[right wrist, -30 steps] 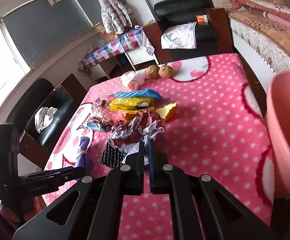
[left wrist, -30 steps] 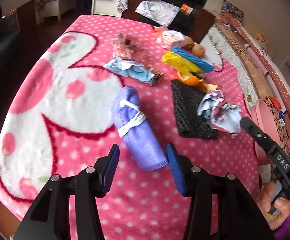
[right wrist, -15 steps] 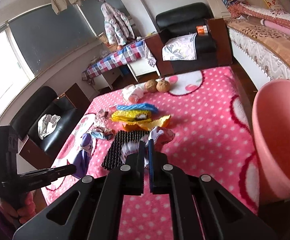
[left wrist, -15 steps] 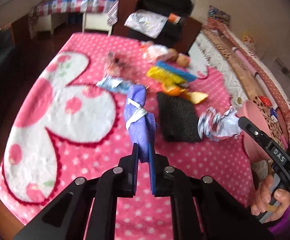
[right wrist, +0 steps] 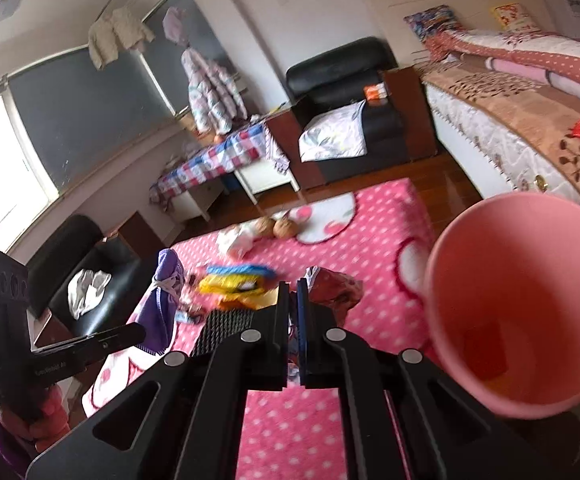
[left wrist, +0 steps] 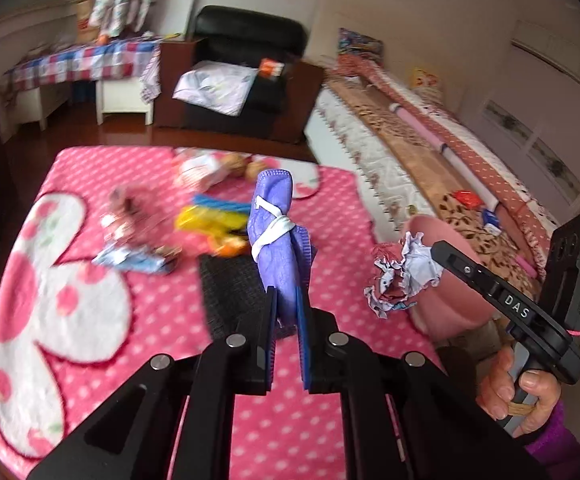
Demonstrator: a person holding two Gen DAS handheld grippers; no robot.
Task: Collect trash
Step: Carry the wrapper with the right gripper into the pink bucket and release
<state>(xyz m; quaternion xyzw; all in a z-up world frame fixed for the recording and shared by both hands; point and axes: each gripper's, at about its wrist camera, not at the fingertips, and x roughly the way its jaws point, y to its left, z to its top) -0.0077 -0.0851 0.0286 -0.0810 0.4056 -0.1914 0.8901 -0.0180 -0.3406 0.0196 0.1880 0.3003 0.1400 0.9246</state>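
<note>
Purple rolled cloth point(left wrist: 279, 240) tied with white band, pinched upright in left tool point(left wrist: 285, 312), lifted off pink dotted blanket point(left wrist: 330, 220) since a second ago. Crumpled wrapper point(left wrist: 400, 276) clamped in right tool point(right wrist: 293, 304), now raised beside pink bin point(right wrist: 522, 300).

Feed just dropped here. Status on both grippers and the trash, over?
Left gripper shut on purple cloth bundle, lifted. Right gripper shut on crumpled wrapper, beside pink bin. Nothing blocking.
</note>
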